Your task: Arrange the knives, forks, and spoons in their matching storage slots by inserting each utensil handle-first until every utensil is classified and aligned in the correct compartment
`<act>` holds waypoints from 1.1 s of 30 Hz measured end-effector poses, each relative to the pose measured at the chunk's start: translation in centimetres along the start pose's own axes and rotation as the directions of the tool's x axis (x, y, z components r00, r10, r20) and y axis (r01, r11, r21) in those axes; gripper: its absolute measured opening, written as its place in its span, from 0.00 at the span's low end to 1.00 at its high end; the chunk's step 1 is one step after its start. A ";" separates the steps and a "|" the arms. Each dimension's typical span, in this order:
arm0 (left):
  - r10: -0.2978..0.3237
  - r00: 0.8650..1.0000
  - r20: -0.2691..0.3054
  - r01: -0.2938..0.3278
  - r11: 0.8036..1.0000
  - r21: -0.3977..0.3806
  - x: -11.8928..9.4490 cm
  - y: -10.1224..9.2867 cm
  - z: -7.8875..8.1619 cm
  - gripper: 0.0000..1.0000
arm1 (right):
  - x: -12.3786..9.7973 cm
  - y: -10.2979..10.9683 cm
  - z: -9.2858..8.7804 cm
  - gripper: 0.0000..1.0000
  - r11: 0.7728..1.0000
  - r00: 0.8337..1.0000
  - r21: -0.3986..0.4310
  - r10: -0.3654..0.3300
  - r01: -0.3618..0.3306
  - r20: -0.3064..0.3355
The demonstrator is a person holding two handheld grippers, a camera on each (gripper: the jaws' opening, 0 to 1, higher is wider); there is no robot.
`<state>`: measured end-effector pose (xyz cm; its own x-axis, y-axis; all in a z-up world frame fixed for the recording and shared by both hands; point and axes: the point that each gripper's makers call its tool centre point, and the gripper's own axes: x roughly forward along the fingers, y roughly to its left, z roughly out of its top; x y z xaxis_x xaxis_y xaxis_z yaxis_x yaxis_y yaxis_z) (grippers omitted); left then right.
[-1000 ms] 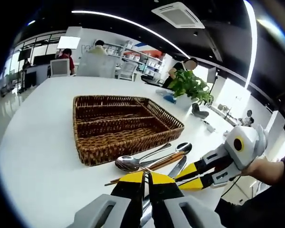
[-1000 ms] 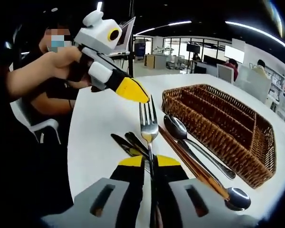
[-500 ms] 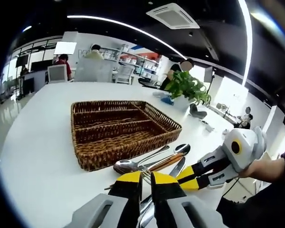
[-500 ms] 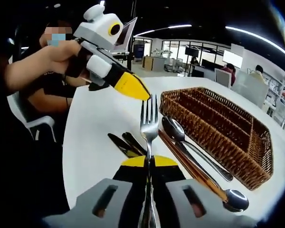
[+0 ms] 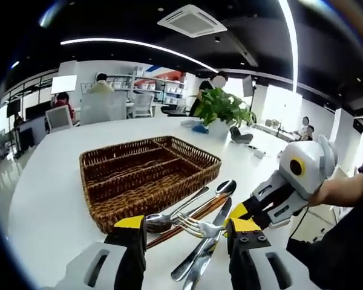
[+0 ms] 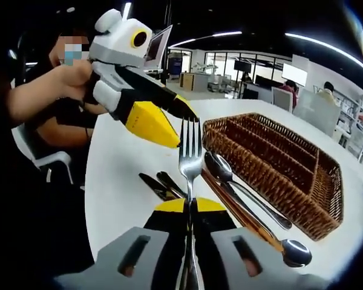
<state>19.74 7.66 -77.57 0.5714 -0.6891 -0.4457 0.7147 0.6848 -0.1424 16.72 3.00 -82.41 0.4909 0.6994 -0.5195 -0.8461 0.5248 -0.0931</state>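
While the right claw (image 6: 190,208) pinched the fork (image 6: 189,158) by its handle, tines pointing away from the person, the left claw (image 5: 187,232) stood wide open with the fork's tines lying between its two jaws. In the right claw's view the left claw's yellow tips flanked the tines without pressing on them, so this looked like a hand-over, or a turning of the fork so that its handle could lead into the basket (image 5: 109,208).

To do that step well, the left claw probably needed to close on the neck just below the tines, not on the tines themselves, which are curved and could slip. The right claw would do best to let go only once that grip felt firm, and the fork should be kept level and over the desk (image 5: 48,205) in case it dropped.

The woven basket, with its long compartments, sat on the desk just beyond the loose cutlery. Two spoons (image 6: 245,193), a pair of chopsticks (image 6: 242,214) and two dark-handled knives (image 6: 163,184) lay on the desk beside it. No cutlery could be seen in the basket, so the sorting looked barely begun. Which compartment was meant for forks could not be told.
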 end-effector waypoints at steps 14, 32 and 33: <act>0.001 1.000 0.028 -0.002 0.999 0.045 -0.9 -0.7 0.2 0.75 | -2.7 -1.5 2.6 0.01 0.999 0.998 -0.031 -0.038 0.039 0.043; 0.024 0.999 0.024 -0.025 0.998 0.052 -1.6 -1.1 -1.1 0.99 | -4.8 -4.8 6.6 0.01 0.981 0.997 -0.186 -0.047 0.058 0.065; 0.024 0.999 0.030 -0.026 0.998 0.057 -1.7 -1.2 -1.0 0.98 | -4.9 -5.2 6.9 0.01 0.979 0.997 -0.196 -0.039 0.051 0.065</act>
<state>17.51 8.23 -77.55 0.6002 -0.6794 -0.4221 0.7216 0.6876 -0.0806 20.13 0.24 -73.55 0.5357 0.7087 -0.4592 -0.8444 0.4542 -0.2841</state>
